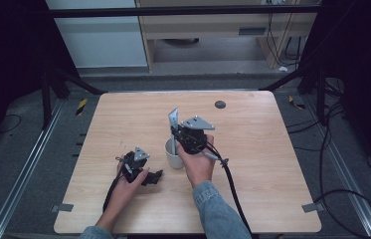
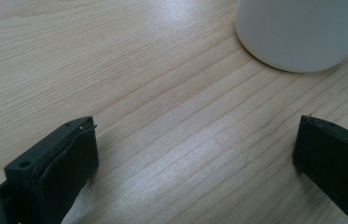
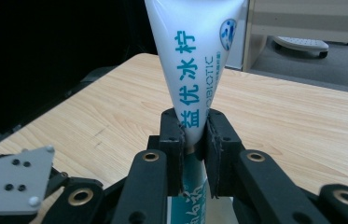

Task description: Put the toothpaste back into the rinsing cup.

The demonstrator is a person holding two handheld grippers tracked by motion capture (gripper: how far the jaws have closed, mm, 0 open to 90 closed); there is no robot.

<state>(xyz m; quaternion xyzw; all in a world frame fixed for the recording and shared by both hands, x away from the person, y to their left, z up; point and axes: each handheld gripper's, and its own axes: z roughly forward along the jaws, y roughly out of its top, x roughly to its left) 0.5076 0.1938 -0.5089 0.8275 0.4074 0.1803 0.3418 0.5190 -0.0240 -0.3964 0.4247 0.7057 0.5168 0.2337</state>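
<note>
I've got R gripper (image 3: pixel 194 140) pinching the soft, light tube (image 3: pixel 190 60) mid-body over cup (image 1: pixel 174 155); L gripper (image 2: pixel 195 154) spread, empty—squeeze gently, it'll slip.

Desk (image 1: pixel 252 164): pale wood, fine darker grain lines. Cup (image 1: pixel 174 155): plain white. Tube (image 3: pixel 192 60): white, teal-blue lettering down its length, a round blue-and-white emblem near one edge, teal lower body. Both claws: matte black; right claw (image 3: pixel 194 140), left claw (image 2: pixel 195 154). Sleeve (image 1: pixel 218 211): blue denim.
</note>
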